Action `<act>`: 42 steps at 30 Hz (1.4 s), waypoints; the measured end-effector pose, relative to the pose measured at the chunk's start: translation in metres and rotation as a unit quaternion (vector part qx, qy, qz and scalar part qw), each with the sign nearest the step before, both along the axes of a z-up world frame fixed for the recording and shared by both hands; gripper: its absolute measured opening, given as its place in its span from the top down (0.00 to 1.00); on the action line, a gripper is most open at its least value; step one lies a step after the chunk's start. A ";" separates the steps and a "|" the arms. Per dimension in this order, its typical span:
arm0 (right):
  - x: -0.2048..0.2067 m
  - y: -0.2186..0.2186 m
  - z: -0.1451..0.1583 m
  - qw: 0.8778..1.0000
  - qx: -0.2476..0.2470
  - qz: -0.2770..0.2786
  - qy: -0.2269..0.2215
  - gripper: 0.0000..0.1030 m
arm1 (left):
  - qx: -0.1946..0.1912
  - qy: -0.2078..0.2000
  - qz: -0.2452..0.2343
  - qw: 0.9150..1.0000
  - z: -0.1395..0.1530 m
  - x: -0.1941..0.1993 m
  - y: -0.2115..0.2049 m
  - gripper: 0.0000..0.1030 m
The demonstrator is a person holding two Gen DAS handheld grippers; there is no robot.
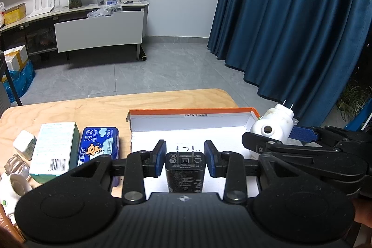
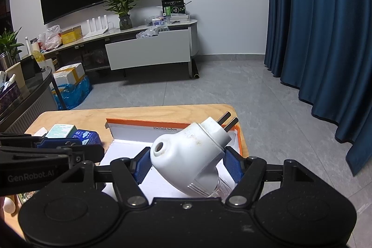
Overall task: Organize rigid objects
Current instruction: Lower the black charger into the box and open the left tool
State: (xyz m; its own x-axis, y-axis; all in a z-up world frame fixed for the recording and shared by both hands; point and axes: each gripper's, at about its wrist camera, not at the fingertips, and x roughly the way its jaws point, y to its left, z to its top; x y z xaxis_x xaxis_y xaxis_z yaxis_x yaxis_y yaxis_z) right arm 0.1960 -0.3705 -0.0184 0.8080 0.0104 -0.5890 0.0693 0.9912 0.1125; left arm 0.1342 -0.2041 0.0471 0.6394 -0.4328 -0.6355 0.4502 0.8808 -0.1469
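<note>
A black charger (image 1: 184, 169) with two prongs stands between the blue pads of my left gripper (image 1: 185, 160), over the white floor of the orange-rimmed box (image 1: 190, 112). The pads stand slightly off its sides, so the jaws are open. My right gripper (image 2: 188, 163) is shut on a white plug-in device (image 2: 193, 155), tilted with its prongs up and to the right, held above the box (image 2: 148, 123). The device also shows in the left wrist view (image 1: 273, 126) at the box's right end.
Left of the box on the wooden table (image 1: 97, 106) lie a blue tin (image 1: 98, 147), a pale green carton (image 1: 54, 147), a white adapter (image 1: 24, 144), a clear cube (image 1: 15, 164) and a white device (image 1: 11, 190). Blue curtains (image 1: 290, 15) hang at the right.
</note>
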 end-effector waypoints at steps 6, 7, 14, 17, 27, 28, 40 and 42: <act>0.001 -0.001 -0.002 1.000 0.000 -0.001 0.004 0.23 | 0.000 0.001 -0.001 1.000 -0.002 0.002 0.000 0.65; 0.002 -0.001 -0.002 1.000 -0.001 -0.001 0.005 0.23 | 0.001 0.002 -0.001 1.000 -0.003 0.002 -0.001 0.65; 0.007 0.001 -0.004 1.000 0.000 0.000 0.011 0.23 | 0.002 0.003 0.000 1.000 -0.005 0.003 -0.003 0.65; 0.008 0.001 -0.004 1.000 -0.001 0.000 0.013 0.23 | 0.003 0.005 0.000 1.000 -0.007 0.005 -0.004 0.65; 0.021 0.003 -0.008 1.000 -0.009 0.000 0.022 0.23 | 0.002 0.007 0.000 1.000 -0.009 0.012 -0.006 0.65; 0.023 0.003 -0.008 1.000 -0.012 0.000 0.024 0.23 | 0.003 0.007 0.000 1.000 -0.010 0.012 -0.006 0.65; 0.038 0.002 -0.013 0.999 -0.029 0.003 0.015 0.19 | 0.004 0.015 0.005 1.000 -0.016 0.029 -0.010 0.65; 0.035 0.002 -0.009 0.999 -0.035 -0.003 0.008 0.19 | 0.004 0.018 0.005 1.000 -0.017 0.032 -0.011 0.65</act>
